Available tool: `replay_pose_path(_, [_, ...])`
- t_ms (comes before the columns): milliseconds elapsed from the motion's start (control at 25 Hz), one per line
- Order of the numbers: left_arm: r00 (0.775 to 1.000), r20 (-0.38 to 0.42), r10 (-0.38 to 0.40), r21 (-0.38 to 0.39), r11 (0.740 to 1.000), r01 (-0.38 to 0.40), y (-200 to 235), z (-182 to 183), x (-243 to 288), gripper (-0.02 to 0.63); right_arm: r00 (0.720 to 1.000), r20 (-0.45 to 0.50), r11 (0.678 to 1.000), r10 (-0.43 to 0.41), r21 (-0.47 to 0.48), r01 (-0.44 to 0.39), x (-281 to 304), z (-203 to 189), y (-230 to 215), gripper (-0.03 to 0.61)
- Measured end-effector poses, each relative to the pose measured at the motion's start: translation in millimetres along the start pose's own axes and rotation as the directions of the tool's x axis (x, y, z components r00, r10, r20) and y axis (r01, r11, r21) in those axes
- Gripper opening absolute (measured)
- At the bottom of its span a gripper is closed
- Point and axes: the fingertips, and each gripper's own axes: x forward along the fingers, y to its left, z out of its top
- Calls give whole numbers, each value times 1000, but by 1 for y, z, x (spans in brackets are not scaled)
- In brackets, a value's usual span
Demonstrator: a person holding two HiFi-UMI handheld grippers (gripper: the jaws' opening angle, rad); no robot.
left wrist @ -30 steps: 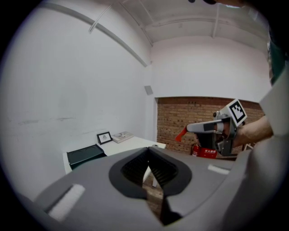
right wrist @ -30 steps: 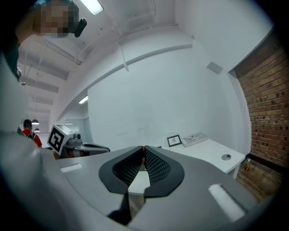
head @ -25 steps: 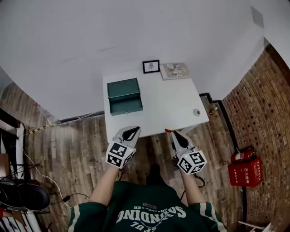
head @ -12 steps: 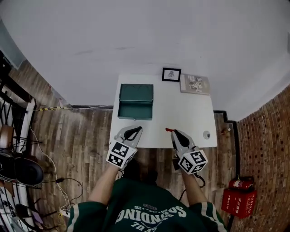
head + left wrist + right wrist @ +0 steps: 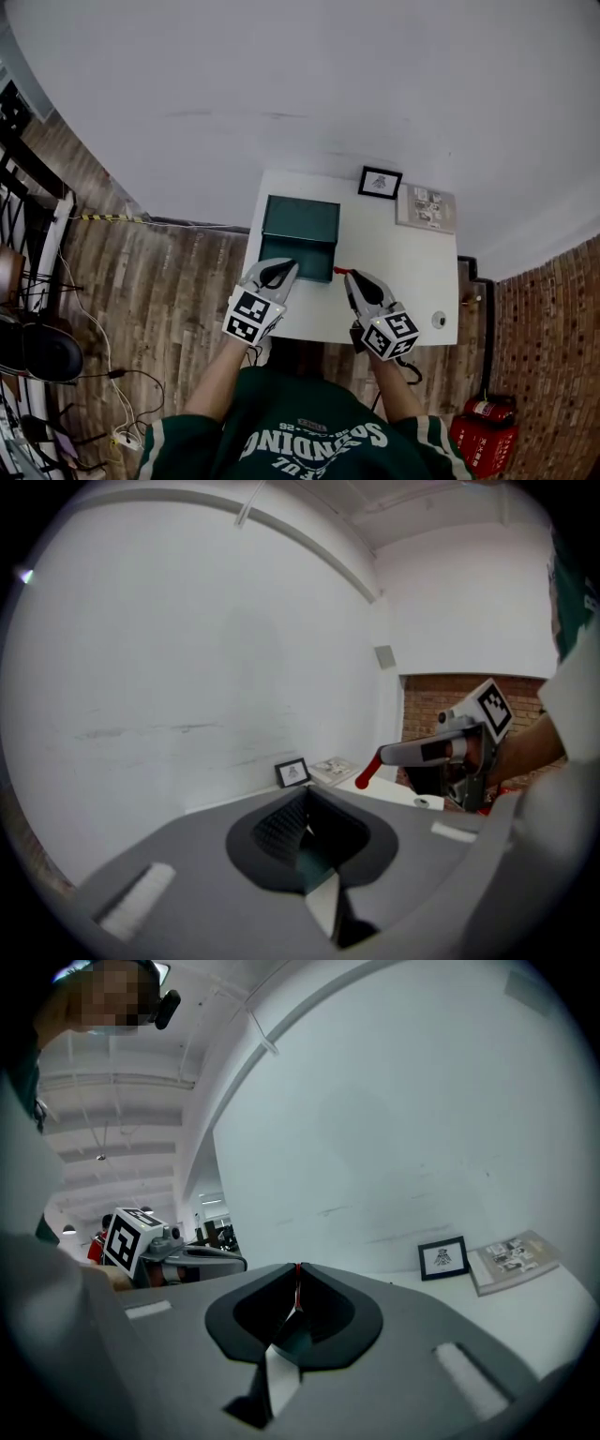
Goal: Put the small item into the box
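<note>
Jaws of both the left gripper (image 5: 277,270) and the right gripper (image 5: 347,276) are pressed together and hold nothing, over the near part of the white table (image 5: 394,267). The small round item (image 5: 438,320) lies by the table's near right corner, well apart from the open green box (image 5: 300,234). A framed picture (image 5: 380,182) stands at the far edge, and I cannot read the shirt's print (image 5: 309,441).

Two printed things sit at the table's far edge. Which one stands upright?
The small black-framed picture stands upright. The booklet to its right lies flat on the table.
</note>
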Motion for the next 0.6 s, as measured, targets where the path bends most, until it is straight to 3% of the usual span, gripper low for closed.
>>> replay_pose_path(280, [1000, -10, -25, 1, 1000, 25, 55, 5, 21, 52, 999, -49, 1000, 10, -3, -10, 74, -3, 3, 17])
replay_pose_path(600, [999, -33, -7, -32, 999, 6, 90, -14, 24, 52, 994, -105, 1000, 21, 16, -20, 108, -25, 5, 17])
